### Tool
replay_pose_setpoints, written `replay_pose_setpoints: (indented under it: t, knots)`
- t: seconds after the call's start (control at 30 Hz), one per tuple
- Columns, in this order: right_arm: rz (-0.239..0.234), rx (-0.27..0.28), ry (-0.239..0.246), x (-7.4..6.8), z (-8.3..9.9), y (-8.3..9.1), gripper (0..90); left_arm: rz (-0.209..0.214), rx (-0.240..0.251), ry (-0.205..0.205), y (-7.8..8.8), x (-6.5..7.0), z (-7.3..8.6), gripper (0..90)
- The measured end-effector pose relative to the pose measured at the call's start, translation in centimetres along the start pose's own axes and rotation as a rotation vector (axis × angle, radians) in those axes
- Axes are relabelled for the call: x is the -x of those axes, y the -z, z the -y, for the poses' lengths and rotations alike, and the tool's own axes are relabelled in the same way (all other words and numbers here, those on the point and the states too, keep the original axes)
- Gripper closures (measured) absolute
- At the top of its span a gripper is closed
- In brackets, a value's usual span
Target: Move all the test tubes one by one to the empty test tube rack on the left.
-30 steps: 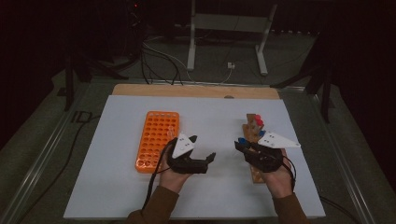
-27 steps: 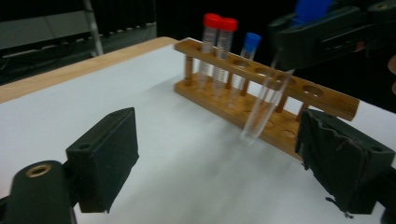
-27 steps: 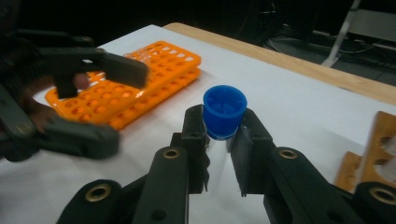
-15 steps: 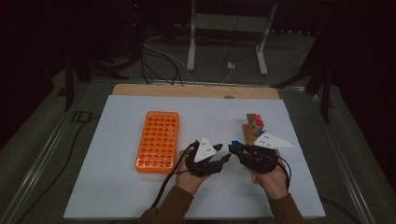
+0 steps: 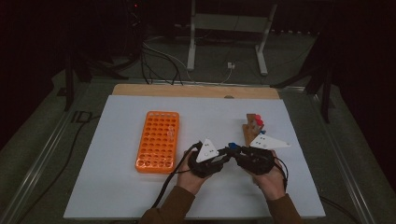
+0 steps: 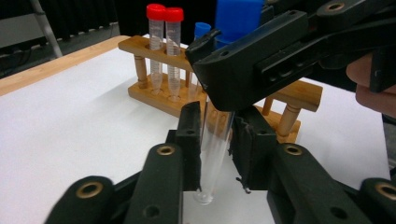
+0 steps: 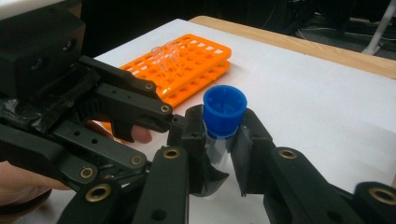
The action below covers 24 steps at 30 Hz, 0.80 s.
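Note:
A clear tube [image 6: 214,154] with a blue cap [image 7: 225,109] hangs upright between both grippers near the table's front. My right gripper [image 7: 219,135] is shut on the tube just under the cap. My left gripper [image 6: 217,135] has just been closing and now pinches the tube's lower part, with the tube's bottom end showing below its pads. In the high view the left gripper [image 5: 224,156] and right gripper [image 5: 237,153] meet tip to tip, with the blue cap [image 5: 232,150] between them.
An orange tube rack [image 5: 158,140] lies to the left with a few clear tubes [image 7: 166,53] at its far end. A wooden rack [image 6: 303,91] behind the grippers holds two red-capped tubes [image 6: 164,42] and a blue-capped one. A white mat [image 5: 140,196] covers the table.
My left gripper has moved right, up to the right gripper, and its jaws have closed on the tube. The right gripper has kept its grip and shifted slightly left.

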State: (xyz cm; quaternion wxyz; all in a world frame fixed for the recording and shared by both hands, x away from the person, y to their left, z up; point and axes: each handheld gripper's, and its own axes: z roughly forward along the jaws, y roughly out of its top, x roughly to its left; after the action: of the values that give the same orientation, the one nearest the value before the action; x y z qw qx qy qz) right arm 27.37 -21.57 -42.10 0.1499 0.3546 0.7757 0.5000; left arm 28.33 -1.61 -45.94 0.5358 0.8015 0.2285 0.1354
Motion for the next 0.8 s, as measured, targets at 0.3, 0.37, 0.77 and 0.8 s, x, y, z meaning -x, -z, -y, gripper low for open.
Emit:
replay_pose_setpoints:
  t: [0.3, 0.37, 0.77, 0.8]
  knots:
    - [-0.018, 0.033, -0.004, 0.2, -0.1, 0.4, 63.5, -0.01, -0.006, -0.005, 0.2, -0.2, 0.0, 77.8]
    - [-0.024, 0.057, -0.012, 0.5, -0.2, 0.8, 54.6, -0.018, -0.005, 0.001, 0.4, -0.5, 0.0, 77.8]
    - [0.072, 0.093, -0.022, 1.9, -0.2, 2.2, 16.4, -0.081, 0.0, 0.027, 2.2, -2.2, 0.2, 77.8]
    - [0.082, 0.092, -0.019, 2.1, -0.2, 2.3, 15.4, -0.088, 0.001, 0.031, 2.4, -2.4, 0.2, 77.8]
